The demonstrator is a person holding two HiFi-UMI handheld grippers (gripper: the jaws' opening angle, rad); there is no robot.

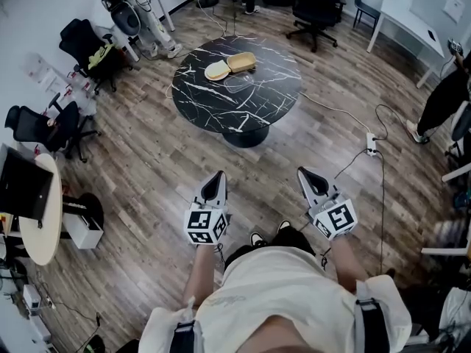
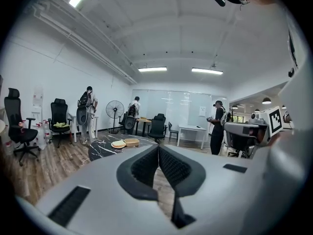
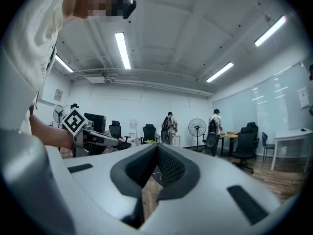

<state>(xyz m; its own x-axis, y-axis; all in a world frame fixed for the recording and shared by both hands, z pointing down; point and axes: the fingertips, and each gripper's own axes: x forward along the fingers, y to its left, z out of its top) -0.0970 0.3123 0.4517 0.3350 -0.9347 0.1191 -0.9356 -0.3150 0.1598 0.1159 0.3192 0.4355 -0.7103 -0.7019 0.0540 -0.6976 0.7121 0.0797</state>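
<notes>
My left gripper (image 1: 215, 179) and right gripper (image 1: 305, 173) are held side by side at waist height over the wooden floor, both pointing toward a round black marble table (image 1: 206, 101). Each is shut with nothing between its jaws: the tips meet in the left gripper (image 2: 158, 147) view and in the right gripper (image 3: 157, 146) view. On the table lie a flat tan disc (image 1: 217, 70) and a tan basket-like piece (image 1: 241, 62); both also show as the disc (image 2: 119, 144) and the basket (image 2: 131, 141). The table is well beyond reach of either gripper.
A power strip (image 1: 372, 144) with cables lies on the floor to the right. Office chairs (image 1: 318, 2) stand behind the table and at the left (image 1: 44, 127). A small round wooden table (image 1: 45, 226) is at the near left. People and a fan (image 2: 114, 110) are at the far wall.
</notes>
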